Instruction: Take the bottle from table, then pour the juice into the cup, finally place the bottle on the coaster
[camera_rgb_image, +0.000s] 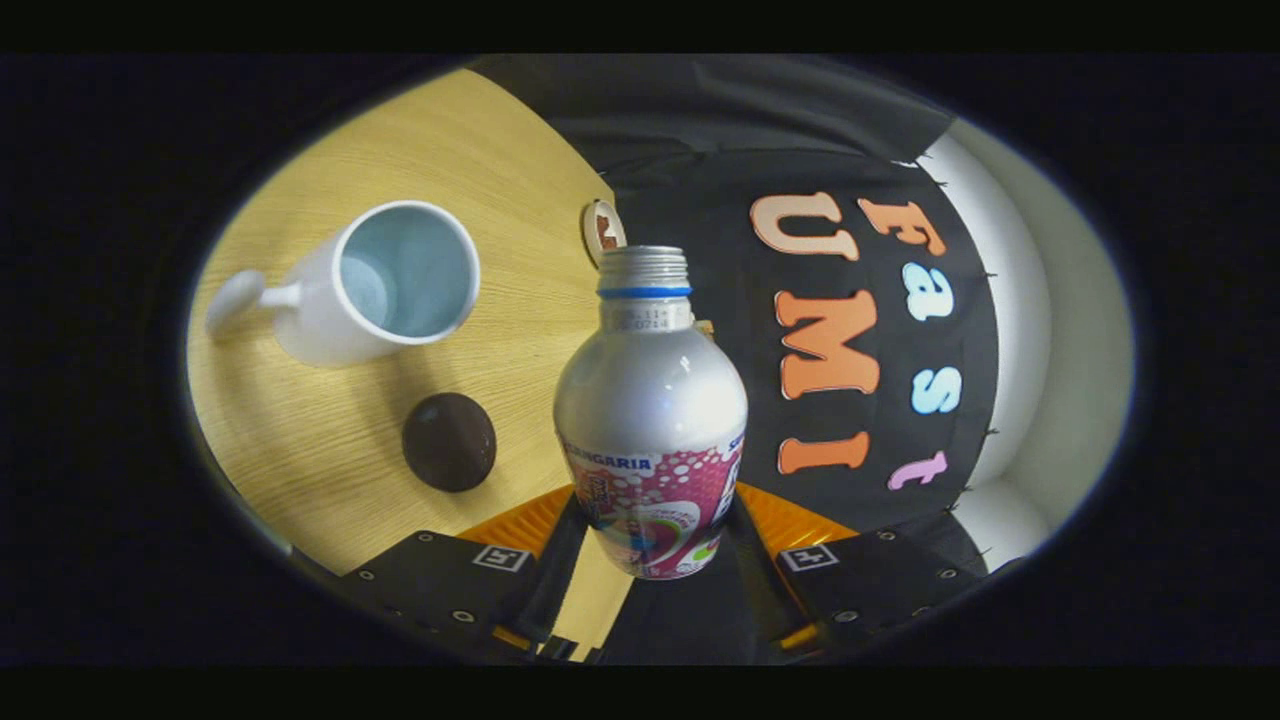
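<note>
- The bottle (650, 410) sits uncapped between the two fingers of the tongs (655, 560), lifted and rolled, so the whole scene appears tilted; its open mouth points away from the tongs, towards the far edge of the bench (330, 470).
- Risk, as I judge it: the mouth is not over the cup (385, 282), which stands well off to one side. Tipping further before moving across would spill juice onto the bench.
- The bottle's smooth metal wall could slip in the pinch as the weight shifts during pouring, since the fingers hold it low on the labelled part.
- The cup has a narrow base and a handle sticking out; a knock from the bottle's neck could shove or topple it.
- The dark round coaster (449, 441) lies on the bench near the cup, between it and the tongs, easy to miss when setting down.
- Tongs: partly spread, both fingers pressing the bottle's lower sides, holding it off the bench.
</note>
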